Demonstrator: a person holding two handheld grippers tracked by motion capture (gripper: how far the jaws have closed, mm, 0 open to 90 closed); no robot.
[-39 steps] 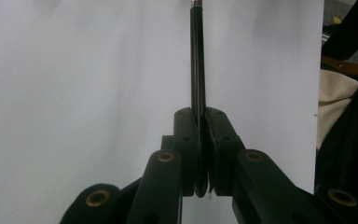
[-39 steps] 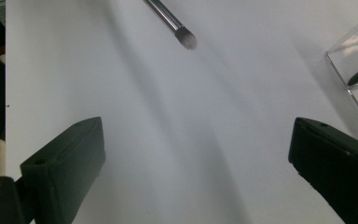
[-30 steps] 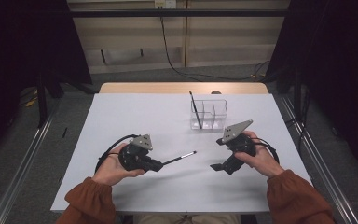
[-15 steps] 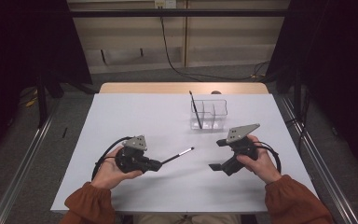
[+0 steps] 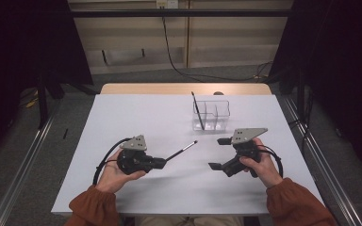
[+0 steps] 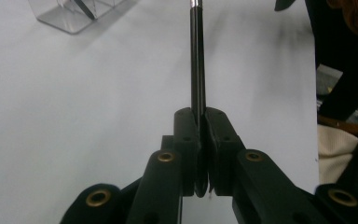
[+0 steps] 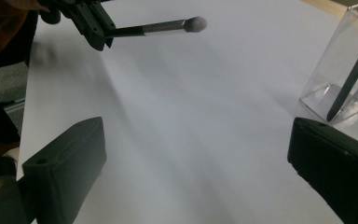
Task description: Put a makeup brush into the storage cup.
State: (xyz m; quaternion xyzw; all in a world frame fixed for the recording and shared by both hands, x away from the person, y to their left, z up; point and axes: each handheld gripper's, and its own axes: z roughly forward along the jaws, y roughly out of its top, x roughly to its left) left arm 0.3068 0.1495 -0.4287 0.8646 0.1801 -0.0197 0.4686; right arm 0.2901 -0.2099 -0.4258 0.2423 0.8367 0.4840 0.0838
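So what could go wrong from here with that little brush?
The left gripper pinches the brush only at its tail end, so the long handle might swivel or slip on the way. The clear organizer looks light and already holds a slanted stick; a nudge from the brush tip could tip or push it. The right gripper is open and holds nothing, so nothing steadies the organizer.

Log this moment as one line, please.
left hand-held gripper: shut on brush | right hand-held gripper: open, empty | clear organizer: holds one brush
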